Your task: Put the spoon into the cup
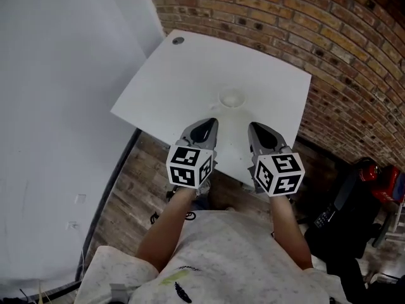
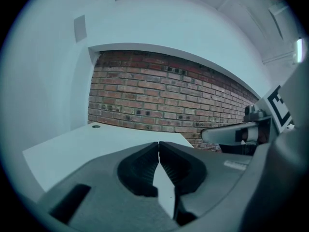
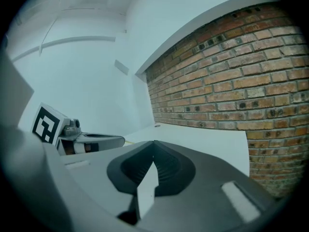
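Head view: white round cup [image 1: 231, 98] mid-frame on white square surface [image 1: 183, 75].
Left claw [image 1: 205, 128]: clenched, empty.
Right claw [image 1: 260, 132]: clenched, empty.

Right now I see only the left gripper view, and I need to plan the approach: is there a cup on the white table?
Observer: Yes. The head view shows a small white round cup standing on the white table, just beyond the left hand-held gripper and the right hand-held gripper.
Operator: Any spoon?
Observer: None shows in any view.
Operator: Is the right one holding something?
Observer: No, its jaws are together with nothing between them.
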The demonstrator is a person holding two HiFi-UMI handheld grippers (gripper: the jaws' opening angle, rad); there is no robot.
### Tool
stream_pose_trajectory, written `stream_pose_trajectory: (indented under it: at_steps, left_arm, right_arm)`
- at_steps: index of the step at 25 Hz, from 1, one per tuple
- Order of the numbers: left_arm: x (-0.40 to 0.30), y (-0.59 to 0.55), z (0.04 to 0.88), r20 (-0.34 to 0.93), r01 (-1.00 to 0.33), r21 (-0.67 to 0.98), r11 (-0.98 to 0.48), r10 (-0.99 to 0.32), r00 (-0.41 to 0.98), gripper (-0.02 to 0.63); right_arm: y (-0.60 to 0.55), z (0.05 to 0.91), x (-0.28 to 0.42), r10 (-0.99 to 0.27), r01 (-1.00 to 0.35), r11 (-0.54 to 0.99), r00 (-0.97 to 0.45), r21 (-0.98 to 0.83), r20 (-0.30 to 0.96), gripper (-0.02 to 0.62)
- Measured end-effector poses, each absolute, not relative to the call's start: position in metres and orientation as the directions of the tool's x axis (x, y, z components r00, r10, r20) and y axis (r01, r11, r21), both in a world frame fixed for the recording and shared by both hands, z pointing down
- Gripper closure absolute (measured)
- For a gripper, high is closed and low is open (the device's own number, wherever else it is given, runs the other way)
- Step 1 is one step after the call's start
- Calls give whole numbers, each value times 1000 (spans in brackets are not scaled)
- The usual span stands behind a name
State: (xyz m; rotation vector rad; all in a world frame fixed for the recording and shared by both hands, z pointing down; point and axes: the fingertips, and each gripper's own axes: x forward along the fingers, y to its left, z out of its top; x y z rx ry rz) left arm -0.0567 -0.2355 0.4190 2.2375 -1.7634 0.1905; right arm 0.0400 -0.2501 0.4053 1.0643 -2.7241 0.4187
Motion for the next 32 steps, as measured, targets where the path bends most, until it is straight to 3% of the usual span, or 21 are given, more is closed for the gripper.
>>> stream_pose_trajectory:
  at_steps: [32]
  left_arm:
    - [-97, -334, 474, 404, -854, 201, -479, -754, 518, 601]
  right_arm:
    - [-329, 423, -13, -773, -844, 511, -534, -162, 342, 584]
